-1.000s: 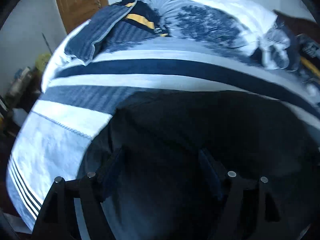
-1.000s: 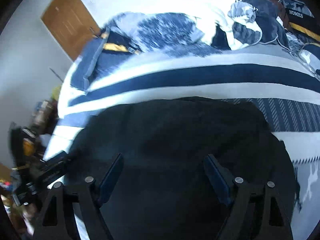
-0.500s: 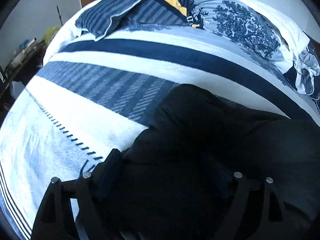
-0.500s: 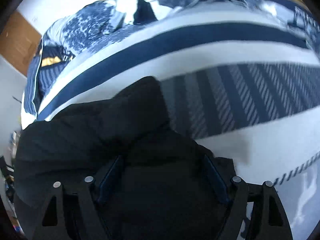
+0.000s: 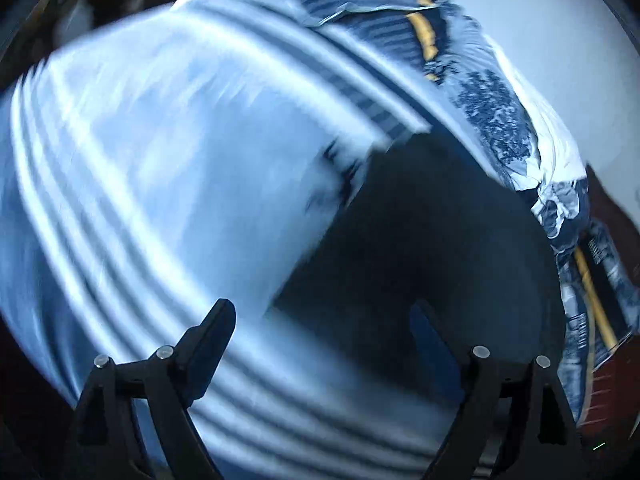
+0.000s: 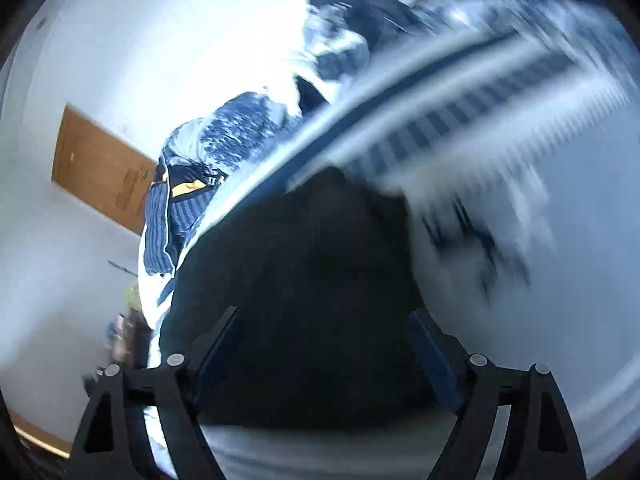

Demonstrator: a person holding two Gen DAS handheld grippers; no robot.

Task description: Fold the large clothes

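Observation:
A black garment [image 5: 420, 240] lies on the blue-and-white striped blanket [image 5: 160, 160] of a bed. In the left wrist view my left gripper [image 5: 320, 312] hangs over its near left edge with jaws opening. One finger is over the blanket, the other over the black cloth, and neither pad presses on anything. The right wrist view shows the same garment [image 6: 312, 280] as a dark block filling the gap of my right gripper [image 6: 324, 314]. Its jaws stand wide over the cloth, with no pinch visible. Both views are motion-blurred.
Rumpled blue-printed bedding [image 5: 492, 120] and a striped pillow with a yellow band [image 5: 360, 20] are heaped at the far side of the bed. A wooden door [image 6: 100, 172] and a white wall stand beyond. Clutter [image 6: 124, 332] sits off the bed's left edge.
Both grippers swept sideways and rolled, the left leftward, the right rightward. The garment went from spread wide to a narrower block. The left jaws widened, and the left finger came off the black cloth.

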